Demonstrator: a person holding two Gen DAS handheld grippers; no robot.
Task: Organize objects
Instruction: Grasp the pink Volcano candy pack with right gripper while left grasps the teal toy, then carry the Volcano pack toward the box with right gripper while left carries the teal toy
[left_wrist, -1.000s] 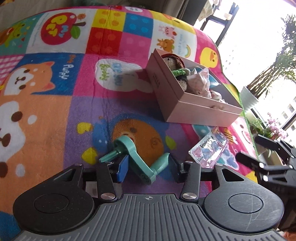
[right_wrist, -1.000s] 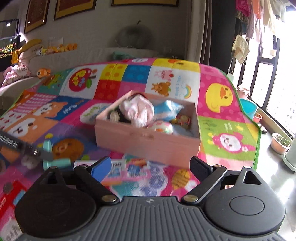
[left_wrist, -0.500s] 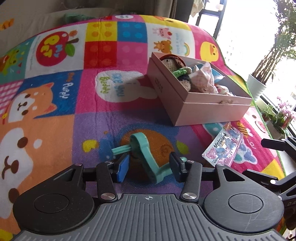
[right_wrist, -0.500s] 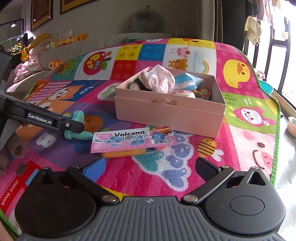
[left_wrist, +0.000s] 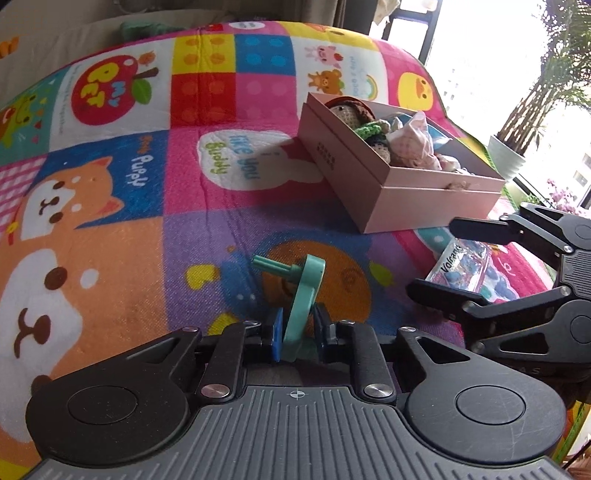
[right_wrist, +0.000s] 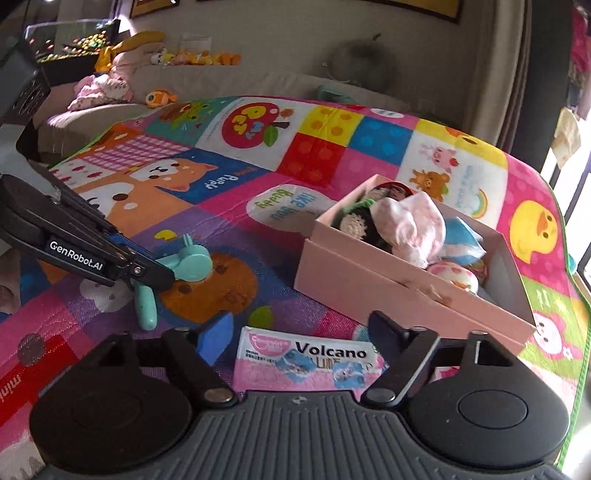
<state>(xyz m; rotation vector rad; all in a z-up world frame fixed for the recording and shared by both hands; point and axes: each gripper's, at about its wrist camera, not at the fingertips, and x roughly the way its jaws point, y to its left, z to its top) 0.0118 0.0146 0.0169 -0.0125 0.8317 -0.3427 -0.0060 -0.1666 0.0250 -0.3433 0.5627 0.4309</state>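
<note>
Teal plastic crank (left_wrist: 303, 295) is pinched between the closed-in jaws of the left gripper (left_wrist: 297, 338), over the mat's (left_wrist: 110, 258) middle, so one item is grasped but not boxed. Further right, the right gripper (right_wrist: 301, 341), jaws spread, straddles the "Volcano" packet (right_wrist: 310, 363), not yet gripped. The pink box (right_wrist: 406, 291) near the mat's right edge already holds soft toys. The left gripper reads "GenRobot.AI".
</note>
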